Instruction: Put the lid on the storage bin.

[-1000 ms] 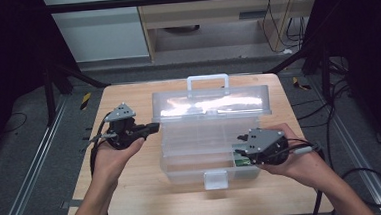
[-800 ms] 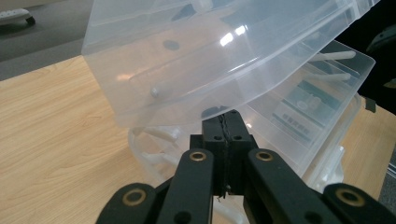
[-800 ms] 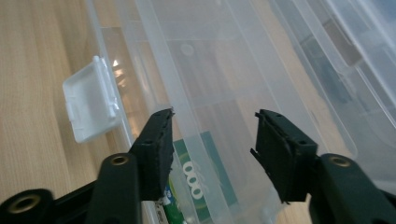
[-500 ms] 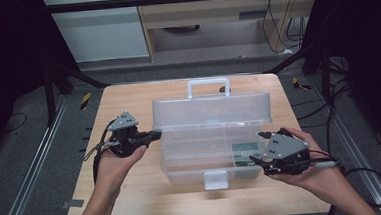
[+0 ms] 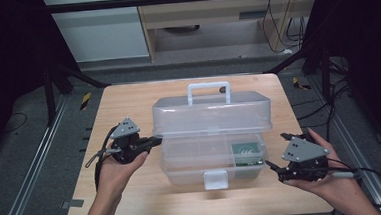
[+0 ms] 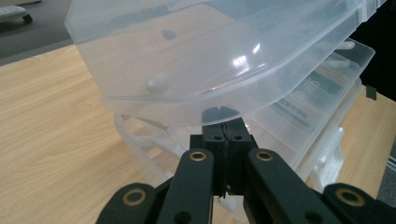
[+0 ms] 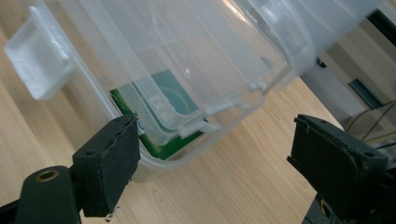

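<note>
The clear plastic toolbox (image 5: 213,136) sits mid-desk (image 5: 128,99), a little toward the far edge, its latch tab (image 5: 216,179) facing the near edge. Its lid (image 5: 211,113) has swung up since a second ago, when it lay further down over the body; now it stands half raised with the white handle (image 5: 209,90) at the far side. The left hand-held gripper (image 5: 153,141) is at the box's left end, jaws pressed together right under the lid's rim — whether it pinches the rim or merely props it I cannot tell. The right hand-held gripper (image 5: 271,166) has drawn back from the box's near right corner toward the desk's right edge, and its jaws now stand wide apart, holding nothing. Inside, at the right end, lies a green packet (image 5: 245,153). My reading: the lid is being opened from the left, and the right hand has freed itself — perhaps to reach in.
</note>
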Available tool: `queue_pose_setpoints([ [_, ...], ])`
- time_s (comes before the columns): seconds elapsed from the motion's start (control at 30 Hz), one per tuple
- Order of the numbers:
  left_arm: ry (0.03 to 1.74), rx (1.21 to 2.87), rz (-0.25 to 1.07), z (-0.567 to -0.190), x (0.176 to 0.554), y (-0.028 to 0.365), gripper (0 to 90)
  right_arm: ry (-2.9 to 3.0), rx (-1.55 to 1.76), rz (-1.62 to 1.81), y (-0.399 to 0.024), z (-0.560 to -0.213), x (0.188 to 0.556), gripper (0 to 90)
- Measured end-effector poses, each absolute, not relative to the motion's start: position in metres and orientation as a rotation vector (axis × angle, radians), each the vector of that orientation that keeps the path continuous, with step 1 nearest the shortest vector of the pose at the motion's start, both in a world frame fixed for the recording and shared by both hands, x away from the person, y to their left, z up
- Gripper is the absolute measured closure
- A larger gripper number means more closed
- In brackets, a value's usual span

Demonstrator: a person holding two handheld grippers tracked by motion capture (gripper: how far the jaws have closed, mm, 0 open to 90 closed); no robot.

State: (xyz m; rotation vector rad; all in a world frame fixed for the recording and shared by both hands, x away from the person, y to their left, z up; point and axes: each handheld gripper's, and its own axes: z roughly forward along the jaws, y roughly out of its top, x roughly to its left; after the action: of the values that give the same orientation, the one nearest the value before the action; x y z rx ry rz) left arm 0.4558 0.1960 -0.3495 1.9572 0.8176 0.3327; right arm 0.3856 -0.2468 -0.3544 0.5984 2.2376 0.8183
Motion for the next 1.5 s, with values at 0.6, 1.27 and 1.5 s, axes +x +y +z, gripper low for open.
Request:
queue_pose_setpoints([
  [0.6,0.816,1.975,0.374,-0.373,0.443,0.201,90.0,2.159,0.744,0.791,-0.273,-0.379,0.387,15.9],
  [1.27,0.829,1.995,0.356,-0.393,0.435,0.203,89.9,2.156,0.832,0.74,-0.283,-0.405,0.391,17.3],
  [1.5,0.83,2.015,0.349,-0.397,0.434,0.203,90.0,2.15,0.855,0.735,-0.285,-0.411,0.395,17.3],
])
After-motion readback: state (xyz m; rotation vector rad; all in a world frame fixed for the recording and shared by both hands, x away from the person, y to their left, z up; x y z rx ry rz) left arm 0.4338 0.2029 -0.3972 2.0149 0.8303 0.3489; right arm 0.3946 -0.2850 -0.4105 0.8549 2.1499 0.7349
